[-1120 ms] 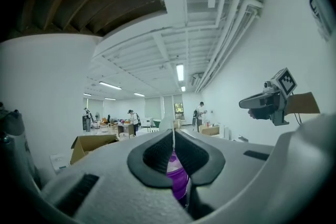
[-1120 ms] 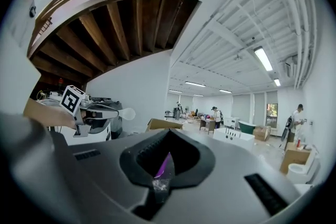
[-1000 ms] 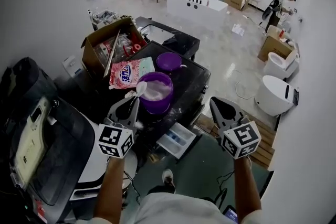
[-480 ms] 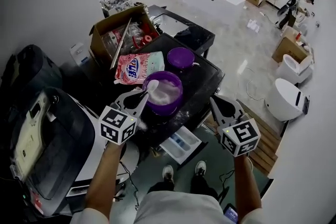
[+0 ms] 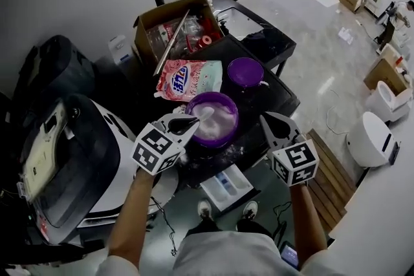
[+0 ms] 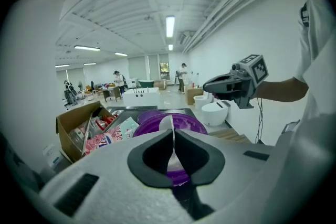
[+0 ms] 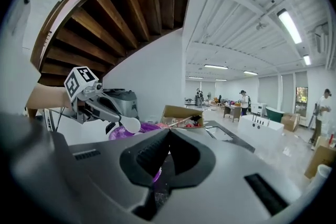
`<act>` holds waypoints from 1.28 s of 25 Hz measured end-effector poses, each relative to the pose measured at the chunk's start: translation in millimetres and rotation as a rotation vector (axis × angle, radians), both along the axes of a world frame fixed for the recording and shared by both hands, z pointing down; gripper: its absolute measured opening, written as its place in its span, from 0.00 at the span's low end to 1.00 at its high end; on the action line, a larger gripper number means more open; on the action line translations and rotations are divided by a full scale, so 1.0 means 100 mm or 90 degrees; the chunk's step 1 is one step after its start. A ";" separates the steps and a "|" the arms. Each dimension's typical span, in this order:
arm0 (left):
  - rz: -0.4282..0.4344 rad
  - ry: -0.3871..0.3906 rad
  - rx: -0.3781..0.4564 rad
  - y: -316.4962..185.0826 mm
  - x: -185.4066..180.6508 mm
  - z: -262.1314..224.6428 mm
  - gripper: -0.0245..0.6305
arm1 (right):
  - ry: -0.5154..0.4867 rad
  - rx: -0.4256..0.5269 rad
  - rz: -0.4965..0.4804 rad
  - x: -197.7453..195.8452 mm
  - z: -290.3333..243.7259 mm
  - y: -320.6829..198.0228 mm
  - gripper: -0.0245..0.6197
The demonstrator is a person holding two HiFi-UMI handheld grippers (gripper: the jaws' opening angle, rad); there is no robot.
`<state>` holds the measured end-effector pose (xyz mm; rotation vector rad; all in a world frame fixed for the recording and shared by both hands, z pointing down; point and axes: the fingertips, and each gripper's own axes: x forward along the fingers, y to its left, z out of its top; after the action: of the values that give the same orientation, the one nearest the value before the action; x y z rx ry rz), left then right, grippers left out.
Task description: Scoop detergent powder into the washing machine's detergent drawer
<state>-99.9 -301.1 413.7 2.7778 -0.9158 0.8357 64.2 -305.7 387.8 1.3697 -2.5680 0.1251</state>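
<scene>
A purple bowl (image 5: pixel 217 121) of white detergent powder stands on the dark table (image 5: pixel 272 94). My left gripper (image 5: pixel 183 125) is shut on the handle of a white spoon (image 5: pixel 193 114), whose head sits over the bowl's left rim. In the left gripper view the spoon (image 6: pixel 166 124) points edge-on at the purple bowl (image 6: pixel 191 123). My right gripper (image 5: pixel 275 128) hangs to the bowl's right, shut and holding nothing. The open white detergent drawer (image 5: pixel 225 185) juts out below the table edge. In the right gripper view the left gripper (image 7: pixel 97 104) holds the spoon (image 7: pixel 128 124) above the bowl.
A pink detergent bag (image 5: pixel 187 79) and a purple lid (image 5: pixel 244 72) lie behind the bowl. An open cardboard box (image 5: pixel 173 32) of clutter stands further back. A washing machine (image 5: pixel 71 165) fills the left. People work at far tables.
The head view has tilted down and moved closer to the table. The left gripper still holds the spoon at the bowl's left rim, and the right gripper stays by the bowl's right.
</scene>
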 end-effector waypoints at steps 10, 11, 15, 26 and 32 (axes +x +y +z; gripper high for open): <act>0.097 -0.160 -0.049 -0.16 0.19 0.24 0.06 | -0.001 -0.042 -0.014 -0.07 0.31 -0.25 0.03; 0.101 -0.181 -0.051 -0.18 0.19 0.27 0.06 | -0.001 -0.044 -0.014 -0.08 0.33 -0.26 0.03; 0.126 -0.244 -0.069 -0.21 0.22 0.42 0.06 | 0.003 -0.049 -0.013 -0.11 0.36 -0.28 0.03; 0.199 -0.291 -0.126 -0.15 0.27 0.64 0.06 | 0.018 -0.053 -0.012 -0.18 0.39 -0.21 0.03; 0.262 -0.293 -0.187 -0.05 0.31 0.67 0.06 | 0.024 -0.057 -0.002 -0.13 0.40 -0.15 0.03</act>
<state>-68.6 -305.9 480.9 2.5831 -0.2154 1.5717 51.0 -320.7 428.2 1.3231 -2.5018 0.2093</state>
